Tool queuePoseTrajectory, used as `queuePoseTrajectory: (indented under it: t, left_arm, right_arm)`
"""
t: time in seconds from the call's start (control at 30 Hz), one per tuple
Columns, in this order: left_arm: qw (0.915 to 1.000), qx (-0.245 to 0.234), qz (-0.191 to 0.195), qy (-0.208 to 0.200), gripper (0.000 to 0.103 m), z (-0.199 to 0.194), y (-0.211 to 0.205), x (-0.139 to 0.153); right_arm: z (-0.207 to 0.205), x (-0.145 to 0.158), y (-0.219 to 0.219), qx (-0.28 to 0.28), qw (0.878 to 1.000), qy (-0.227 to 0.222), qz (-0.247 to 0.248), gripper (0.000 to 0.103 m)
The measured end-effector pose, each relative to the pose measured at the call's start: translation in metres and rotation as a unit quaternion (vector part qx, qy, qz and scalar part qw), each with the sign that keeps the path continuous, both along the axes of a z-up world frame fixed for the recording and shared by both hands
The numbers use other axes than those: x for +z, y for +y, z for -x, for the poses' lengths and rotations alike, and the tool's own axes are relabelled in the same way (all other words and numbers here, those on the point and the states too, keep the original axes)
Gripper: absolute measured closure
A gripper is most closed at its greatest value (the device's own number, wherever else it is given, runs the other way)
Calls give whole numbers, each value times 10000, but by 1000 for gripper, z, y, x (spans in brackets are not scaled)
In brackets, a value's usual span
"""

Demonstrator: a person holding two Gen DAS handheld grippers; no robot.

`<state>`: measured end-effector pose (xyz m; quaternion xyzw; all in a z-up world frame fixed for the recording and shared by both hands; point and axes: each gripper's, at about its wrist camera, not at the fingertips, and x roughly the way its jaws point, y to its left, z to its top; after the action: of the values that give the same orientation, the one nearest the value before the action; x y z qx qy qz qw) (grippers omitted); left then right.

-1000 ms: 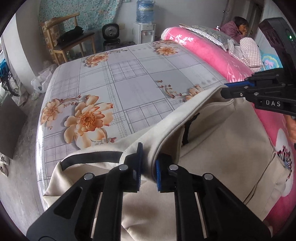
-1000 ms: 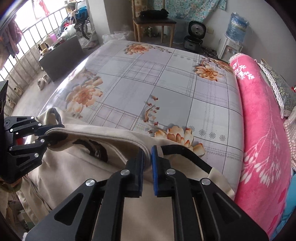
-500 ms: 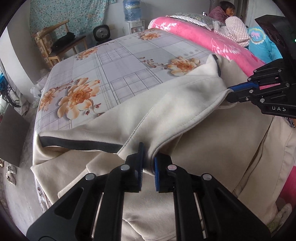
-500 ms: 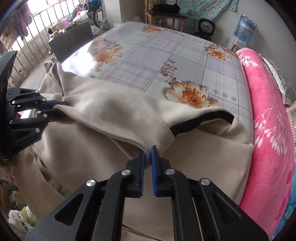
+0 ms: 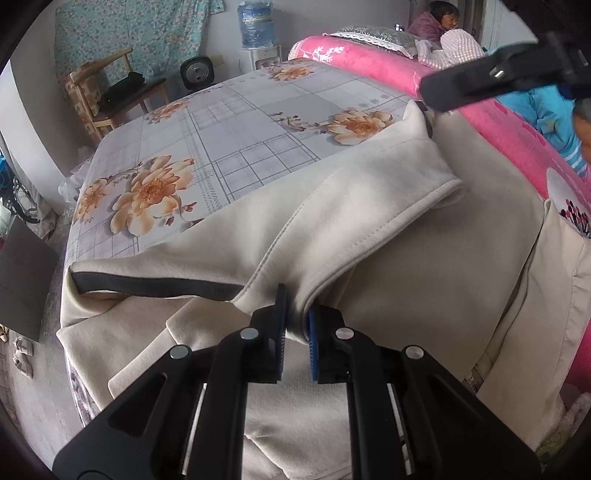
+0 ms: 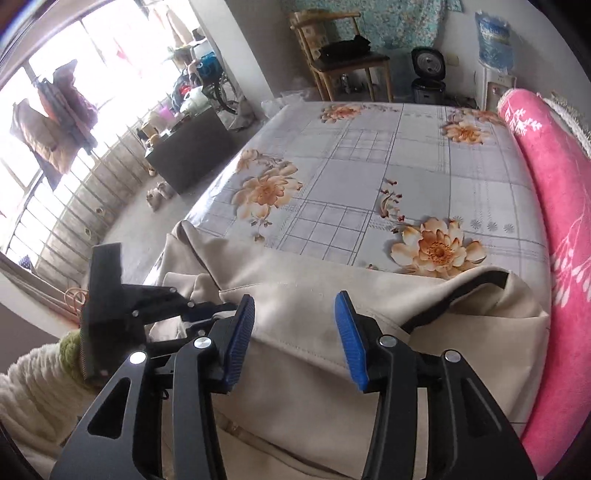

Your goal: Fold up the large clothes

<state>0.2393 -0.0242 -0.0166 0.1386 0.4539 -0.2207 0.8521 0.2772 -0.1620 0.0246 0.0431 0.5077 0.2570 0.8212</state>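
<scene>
A large cream garment (image 5: 388, 236) with dark trim lies spread over the near end of the bed, its upper part folded back over the lower layer. My left gripper (image 5: 295, 328) is shut on the folded edge, the cloth pinched between its blue pads. In the right wrist view my right gripper (image 6: 294, 338) hovers above the same cream garment (image 6: 306, 314); its jaws are opening and nothing is between them. The left gripper (image 6: 207, 308) shows at the left there, still gripping the fold. One finger of the right gripper shows as a dark bar at top right of the left view.
The bed has a grey checked sheet with orange flowers (image 6: 369, 173). A pink rolled blanket (image 6: 554, 206) runs along its right side. A person (image 5: 439, 22) sits beyond the pillows. A wooden chair (image 6: 343, 55), a water dispenser (image 5: 256, 40) and a dark box (image 6: 184, 147) stand on the floor.
My right gripper let go of the garment's edge and its jaws parted; it lifted off the cloth. The folded flap settled flat. My left gripper keeps its pinch and stays in place.
</scene>
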Motion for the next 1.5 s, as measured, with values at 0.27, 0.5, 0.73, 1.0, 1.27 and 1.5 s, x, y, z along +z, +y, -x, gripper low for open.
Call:
queuePoseTrajectory:
  t: [0.27, 0.5, 0.73, 1.0, 1.27, 1.5]
  left_arm:
    - [9940, 74, 1071, -218, 66, 21, 41, 40]
    - [9874, 261, 1563, 21, 66, -26, 16, 44]
    - [9946, 466, 881, 300, 66, -48, -6, -3]
    - [9950, 339, 923, 148, 66, -38, 0, -8]
    - [9881, 358, 1479, 218, 67, -39, 14, -10]
    - [9761, 667, 2065, 151, 67, -35, 48, 7]
  right_arm:
    - [4, -54, 21, 97, 9981, 271, 537, 67]
    - [15, -54, 32, 229, 9960, 13, 862, 67]
    - [18, -25, 4, 160, 9972, -312, 659, 67]
    - [5, -51, -12, 106, 9890, -519, 1378, 72]
    - [0, -22, 18, 299, 9958, -585, 635, 72]
    - [3, -51, 36, 326, 9955, -354, 819, 72]
